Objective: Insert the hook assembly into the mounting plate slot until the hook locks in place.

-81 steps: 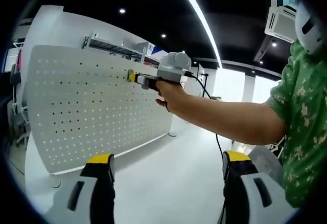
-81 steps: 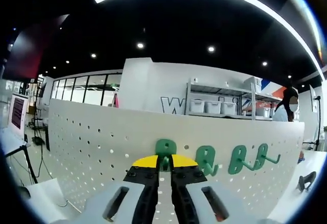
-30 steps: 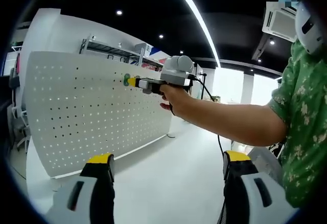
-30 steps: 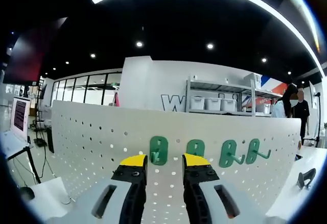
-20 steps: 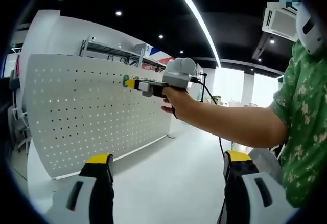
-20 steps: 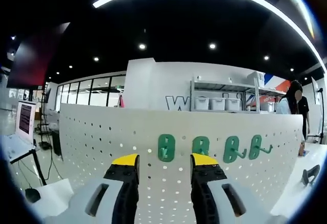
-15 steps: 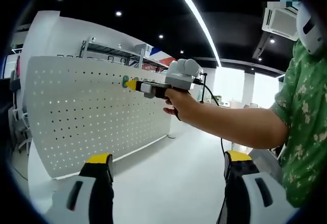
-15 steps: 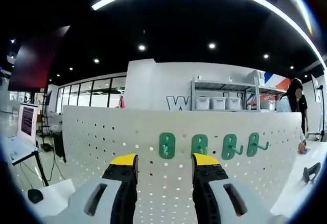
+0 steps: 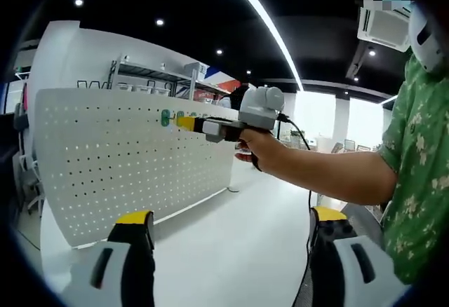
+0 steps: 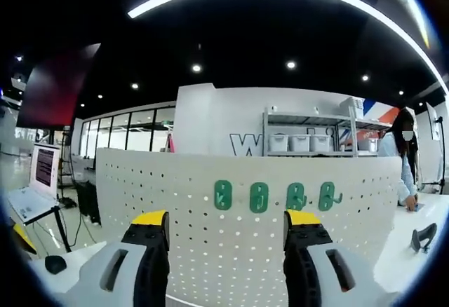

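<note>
Several green hooks sit in a row on the white perforated mounting plate (image 10: 245,237); the leftmost green hook (image 10: 223,195) hangs alone, apart from any gripper. My right gripper (image 10: 227,227) is open, its yellow-tipped jaws spread wide a short way back from the plate, nothing between them. In the left gripper view the plate (image 9: 112,174) stands at the left, a green hook (image 9: 165,118) is on it, and the right gripper (image 9: 184,120), held by a hand, hangs just off that hook. My left gripper (image 9: 228,217) is open and empty, low over the white table (image 9: 224,251).
A shelf with white bins (image 10: 309,142) stands behind the plate. A person (image 10: 405,160) stands at the far right. A laptop (image 10: 38,181) sits at the left, a dark object (image 10: 421,238) lies on the table at the right. A green-patterned sleeve (image 9: 417,174) is at the right.
My right gripper opened, let go of the leftmost green hook, and pulled back from the plate; the hook stays on the plate. The left gripper has barely moved.
</note>
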